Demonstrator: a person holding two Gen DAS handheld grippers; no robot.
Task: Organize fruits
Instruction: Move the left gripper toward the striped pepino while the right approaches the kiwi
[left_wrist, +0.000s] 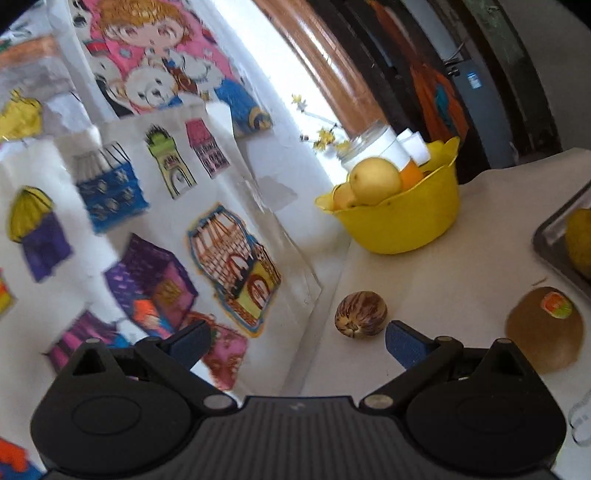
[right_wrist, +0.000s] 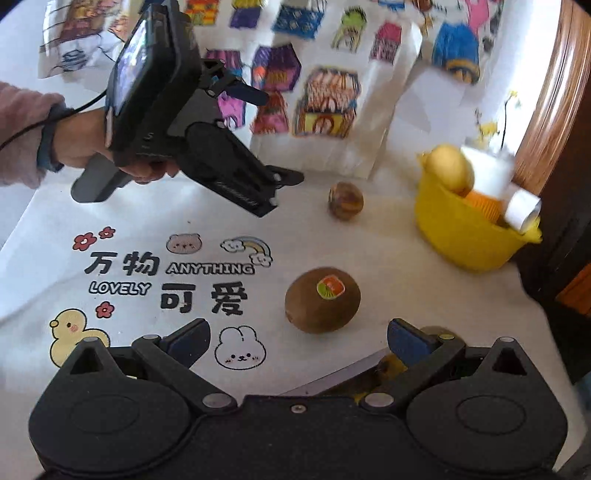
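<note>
Lying between the right gripper's (right_wrist: 298, 338) spread jaws, the brown kiwi (right_wrist: 322, 300) bears a sticker; left gripper (left_wrist: 297, 341) likewise agape.

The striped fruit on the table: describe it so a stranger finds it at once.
Start at the yellow bowl of fruit by the wall. On the white tablecloth beside it lie two loose fruits. The striped fruit is the smaller, purple-streaked one nearer the wall; the kiwi carries a sticker.

A kiwi (right_wrist: 322, 300) with a sticker lies on the printed tablecloth (right_wrist: 110, 221), just beyond the right gripper (right_wrist: 299, 341), whose jaws stand wide apart. Farther off sits a small striped fruit (right_wrist: 345, 200); far right, a yellow bowl (right_wrist: 465, 236) of fruit. The left gripper (right_wrist: 275, 136), held in a hand (right_wrist: 88, 147), hangs at far left, empty.
</note>
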